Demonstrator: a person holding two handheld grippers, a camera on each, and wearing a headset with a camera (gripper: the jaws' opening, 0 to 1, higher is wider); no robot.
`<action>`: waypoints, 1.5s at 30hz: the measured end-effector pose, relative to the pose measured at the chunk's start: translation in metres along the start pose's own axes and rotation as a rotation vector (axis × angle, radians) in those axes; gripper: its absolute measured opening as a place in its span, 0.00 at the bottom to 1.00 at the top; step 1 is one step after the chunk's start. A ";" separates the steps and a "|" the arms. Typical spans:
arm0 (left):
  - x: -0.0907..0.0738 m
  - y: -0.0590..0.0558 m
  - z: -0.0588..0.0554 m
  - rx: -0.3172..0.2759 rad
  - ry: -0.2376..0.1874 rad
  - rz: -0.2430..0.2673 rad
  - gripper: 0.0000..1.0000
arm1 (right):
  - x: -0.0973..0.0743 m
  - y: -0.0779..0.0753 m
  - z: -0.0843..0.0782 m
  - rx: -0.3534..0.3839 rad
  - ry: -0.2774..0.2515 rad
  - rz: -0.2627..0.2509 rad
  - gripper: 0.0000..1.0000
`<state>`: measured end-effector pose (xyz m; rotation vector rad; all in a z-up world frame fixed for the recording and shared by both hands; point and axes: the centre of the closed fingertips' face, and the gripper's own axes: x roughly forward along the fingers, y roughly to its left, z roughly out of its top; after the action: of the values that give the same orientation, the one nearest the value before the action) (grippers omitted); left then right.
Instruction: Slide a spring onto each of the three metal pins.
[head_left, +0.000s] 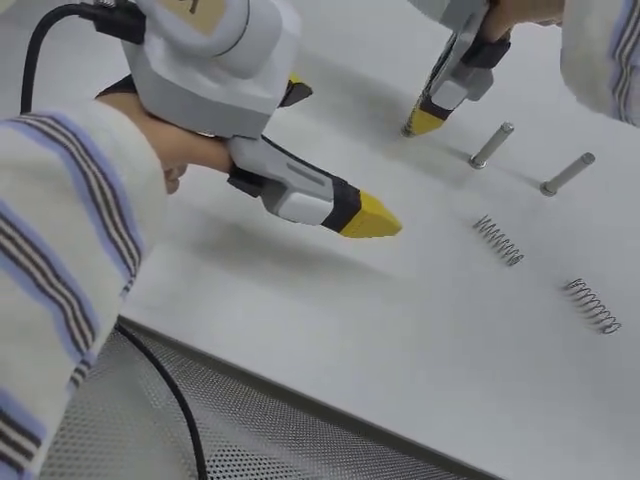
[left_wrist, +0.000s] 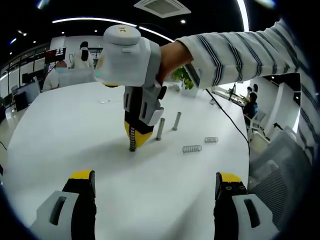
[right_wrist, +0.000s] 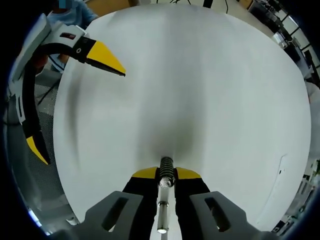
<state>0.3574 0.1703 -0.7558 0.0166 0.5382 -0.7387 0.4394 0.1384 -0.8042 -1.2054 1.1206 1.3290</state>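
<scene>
- The white table (head_left: 300, 330) is flat and plain, so small parts are easy to see on it.
- The left gripper (left_wrist: 156, 176) hangs over the table with its jaws wide apart and nothing in them. I think it is kept close so it can help or grab a spring next.
- The right gripper (right_wrist: 166, 173) points down at the table. Its jaws are closed tight on the held pin (right_wrist: 161, 215), likely to keep it standing.
- The nearer bare pin (head_left: 492, 145) and the farther bare pin (head_left: 567, 173) stand beside it. They have no springs on them yet.
- The first spring (left_wrist: 132, 141) sits around the held pin, low down by the table.
- The nearer loose spring (head_left: 498, 240) and the farther loose spring (head_left: 592, 305) lie flat near the bare pins, easy to reach.
</scene>
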 end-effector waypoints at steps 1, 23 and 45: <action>0.000 0.000 0.000 0.000 0.000 -0.001 0.98 | 0.000 0.000 0.000 -0.006 -0.001 -0.003 0.09; 0.007 -0.019 -0.009 0.053 0.052 -0.035 0.98 | -0.016 0.001 -0.006 -0.047 -0.016 -0.047 0.19; 0.006 -0.030 -0.005 0.021 0.034 -0.069 0.98 | -0.059 0.016 -0.050 0.044 -0.094 -0.091 0.23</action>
<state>0.3396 0.1450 -0.7574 0.0304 0.5650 -0.8129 0.4296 0.0823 -0.7487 -1.1374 1.0116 1.2719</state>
